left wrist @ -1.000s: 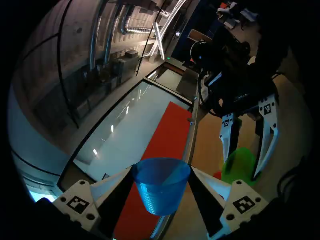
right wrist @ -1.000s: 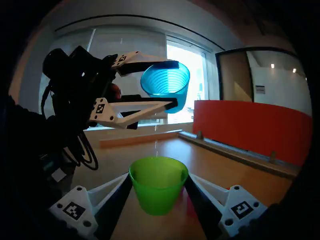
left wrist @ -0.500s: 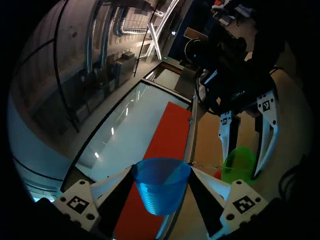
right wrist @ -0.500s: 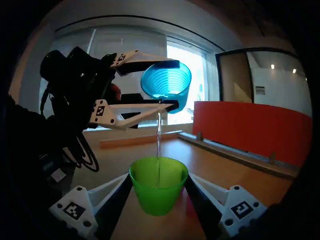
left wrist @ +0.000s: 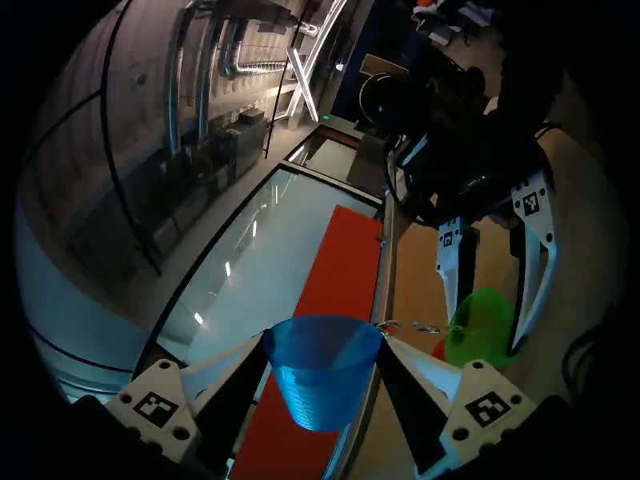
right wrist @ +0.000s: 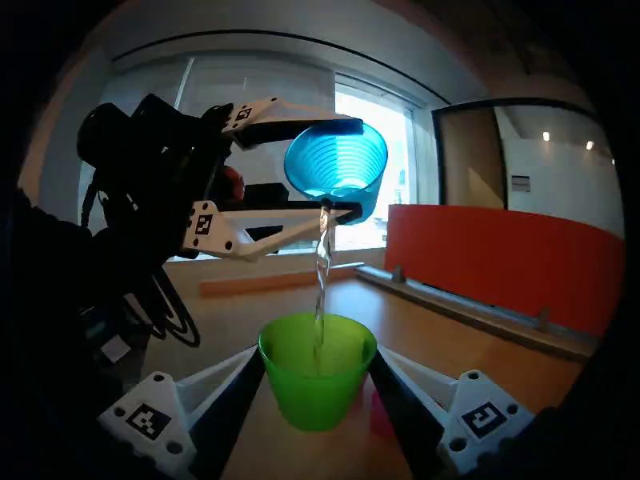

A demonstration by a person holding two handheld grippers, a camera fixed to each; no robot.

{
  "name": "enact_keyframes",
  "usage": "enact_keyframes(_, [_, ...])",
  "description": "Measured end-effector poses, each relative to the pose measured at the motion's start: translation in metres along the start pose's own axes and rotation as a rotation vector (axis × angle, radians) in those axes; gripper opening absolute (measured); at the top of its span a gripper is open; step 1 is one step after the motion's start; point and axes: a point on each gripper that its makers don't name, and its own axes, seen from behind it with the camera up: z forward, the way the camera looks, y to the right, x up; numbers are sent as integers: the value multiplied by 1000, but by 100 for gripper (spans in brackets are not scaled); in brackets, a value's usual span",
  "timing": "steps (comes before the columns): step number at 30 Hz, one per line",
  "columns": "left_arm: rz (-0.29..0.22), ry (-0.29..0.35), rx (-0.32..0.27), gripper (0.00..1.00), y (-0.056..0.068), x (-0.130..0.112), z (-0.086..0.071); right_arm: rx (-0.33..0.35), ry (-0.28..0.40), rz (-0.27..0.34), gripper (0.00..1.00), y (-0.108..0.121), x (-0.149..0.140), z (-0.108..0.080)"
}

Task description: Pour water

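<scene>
My left gripper is shut on a clear blue cup, held tipped on its side. Seen from the right gripper view, that blue cup hangs above and slightly behind a green cup, its mouth facing me. A thin stream of water falls from its lip into the green cup. My right gripper is shut on the green cup, which stands upright just over the wooden table. The left gripper view shows the green cup between the right gripper's white fingers.
A red partition runs along the table's right side with a metal rail at its base. A bright window lies behind. The hand holding the left gripper and dark cables hang at the left.
The blue cup has tipped further. The water went from no stream to a thin one, and now a fuller stream runs into the green cup. The green cup stays put.
</scene>
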Motion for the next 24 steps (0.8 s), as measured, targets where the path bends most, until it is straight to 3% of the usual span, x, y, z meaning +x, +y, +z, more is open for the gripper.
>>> enact_keyframes(24, [82, -2, 4, 89, -3, 6, 0, -4, 0, -12, 90, 1, 1, -1])
